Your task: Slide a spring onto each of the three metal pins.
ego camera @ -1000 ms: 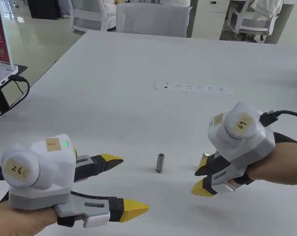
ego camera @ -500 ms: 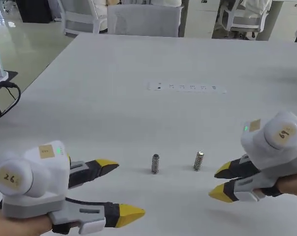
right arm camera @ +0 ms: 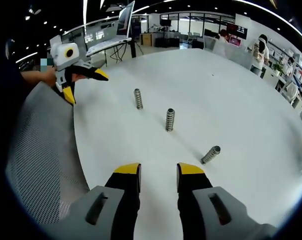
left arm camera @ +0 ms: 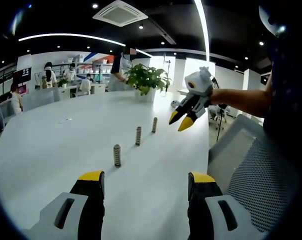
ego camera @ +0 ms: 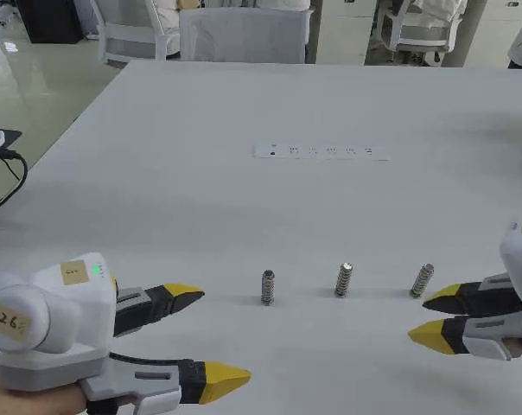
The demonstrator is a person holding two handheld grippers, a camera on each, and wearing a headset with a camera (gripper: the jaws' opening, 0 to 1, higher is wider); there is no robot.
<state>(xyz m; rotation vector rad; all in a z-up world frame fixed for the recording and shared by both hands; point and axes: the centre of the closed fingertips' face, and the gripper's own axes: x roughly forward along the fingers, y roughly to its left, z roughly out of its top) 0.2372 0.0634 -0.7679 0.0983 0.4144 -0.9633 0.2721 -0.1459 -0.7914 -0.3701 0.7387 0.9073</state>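
Observation:
Three metal pins stand in a row on the white table, each wrapped in a spring: the left pin (ego camera: 267, 287), the middle pin (ego camera: 343, 279) and the right pin (ego camera: 422, 281). They also appear as the left pin (left arm camera: 117, 155), middle pin (left arm camera: 138, 135) and right pin (left arm camera: 154, 124), and as the right pin (right arm camera: 210, 154), middle pin (right arm camera: 169, 119) and left pin (right arm camera: 138, 98). My left gripper (ego camera: 203, 336) (left arm camera: 147, 182) is open at the near left, empty. My right gripper (ego camera: 436, 314) (right arm camera: 158, 172) sits just right of the right pin, jaws slightly apart, nothing between them.
A white power strip (ego camera: 320, 152) lies flat further back on the table (ego camera: 244, 112). Office chairs (ego camera: 242, 33) stand beyond the far edge. A laptop cable (ego camera: 6, 169) hangs at the left.
My right gripper has drawn back to the right, away from the pins. The middle and right pins with their springs, hidden behind it earlier, now stand uncovered. The head camera shifted.

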